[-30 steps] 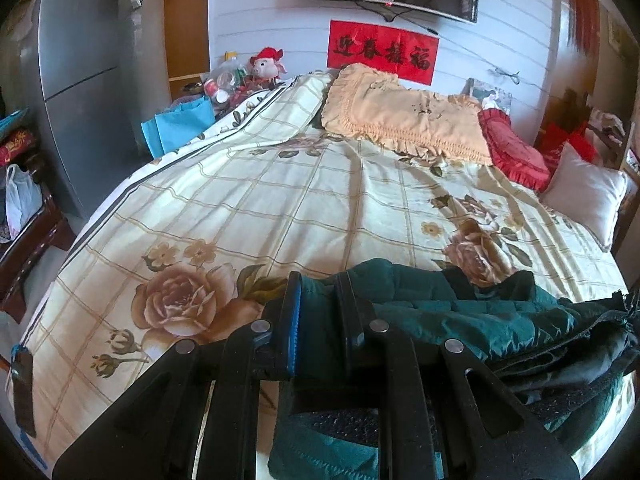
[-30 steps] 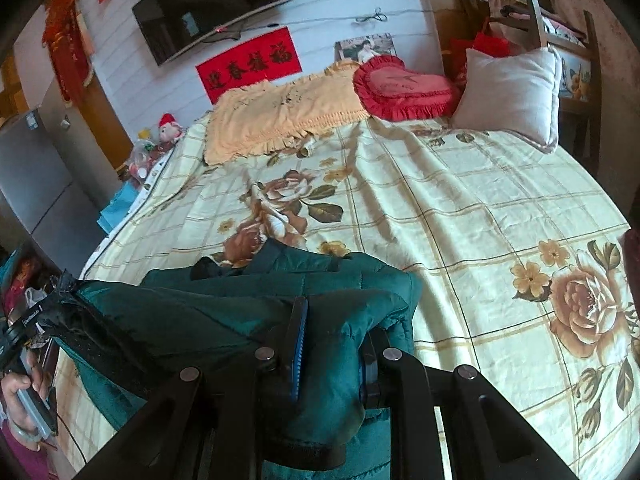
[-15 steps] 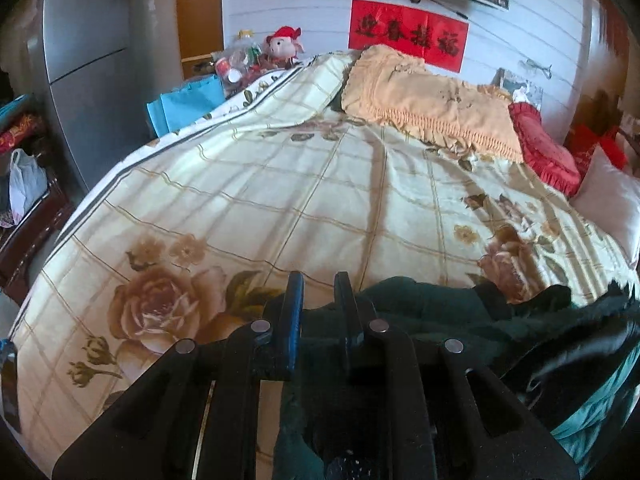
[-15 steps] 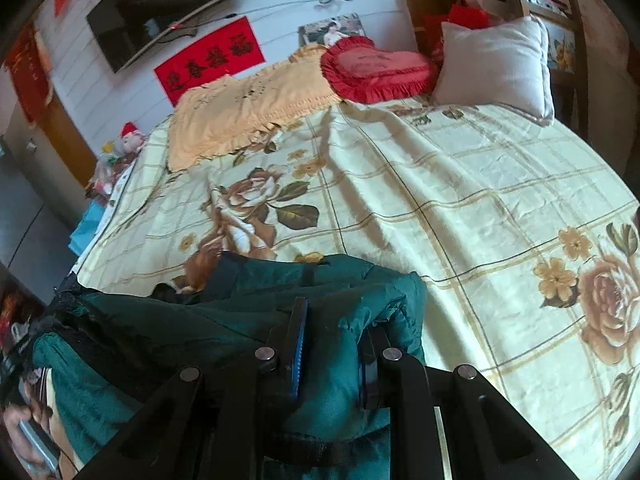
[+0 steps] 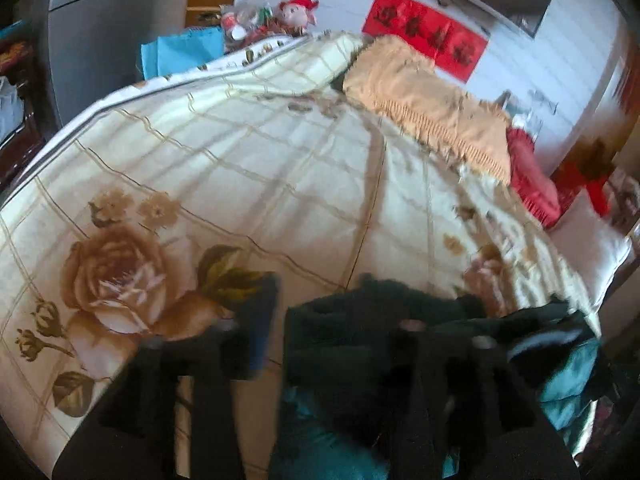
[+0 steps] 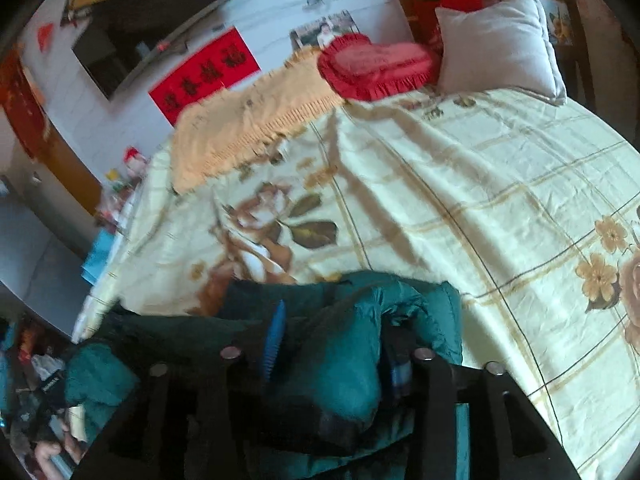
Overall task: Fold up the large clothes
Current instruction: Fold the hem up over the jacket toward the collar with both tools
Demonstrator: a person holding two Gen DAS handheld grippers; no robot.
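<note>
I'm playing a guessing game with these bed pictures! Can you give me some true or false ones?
1. The dark green padded jacket lies on the cream flowered bedspread. True.
2. The heart-shaped cushion is blue. False: it is red.
3. The fringed cloth at the head of the bed is pale orange. True.
4. The right gripper has its fingers pinched tight together. False: they stand apart, jacket fabric between them.

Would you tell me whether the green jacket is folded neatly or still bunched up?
Bunched up: the green jacket lies in a rumpled heap at the near edge of the floral bedspread, with no flat folded panels visible.
</note>
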